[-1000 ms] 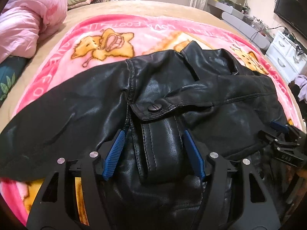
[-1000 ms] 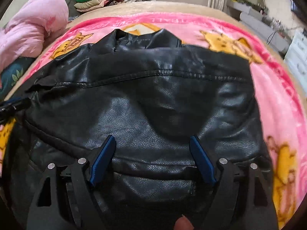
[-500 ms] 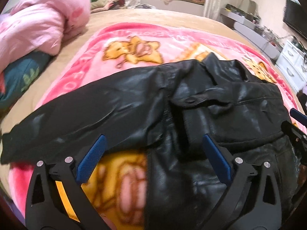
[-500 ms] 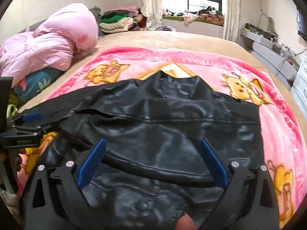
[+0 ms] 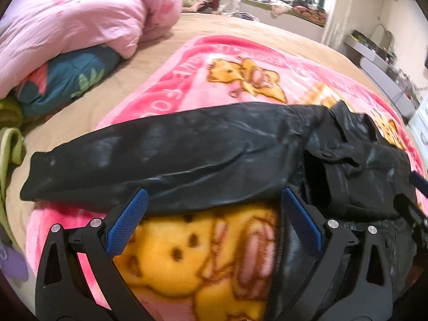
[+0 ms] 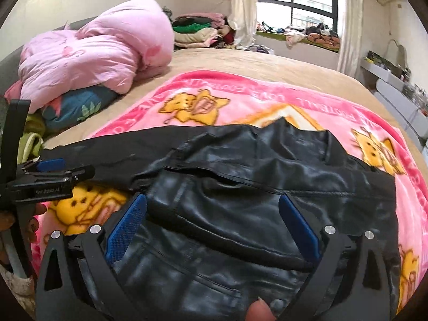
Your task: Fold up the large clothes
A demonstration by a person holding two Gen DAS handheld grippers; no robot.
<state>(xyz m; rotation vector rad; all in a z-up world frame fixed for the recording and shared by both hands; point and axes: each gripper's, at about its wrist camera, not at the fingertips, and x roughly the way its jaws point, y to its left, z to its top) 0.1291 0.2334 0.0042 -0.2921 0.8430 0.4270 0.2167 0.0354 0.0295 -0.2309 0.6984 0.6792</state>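
Sleeve point(image 5: 165, 157) now outstretched, jacket point(image 6: 267, 200) seemingly half-folded

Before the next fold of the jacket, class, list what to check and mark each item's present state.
1. Left gripper open, holding nothing: ok.
2. Right gripper open, holding nothing: ok.
3. Jacket lies on the blanket: ok.
4. Left sleeve folded in: not ok, it stretches out sideways.
5. Sleeve within the blanket: not ok, the cuff reaches past its edge.
6. Right sleeve folded in: cannot tell.
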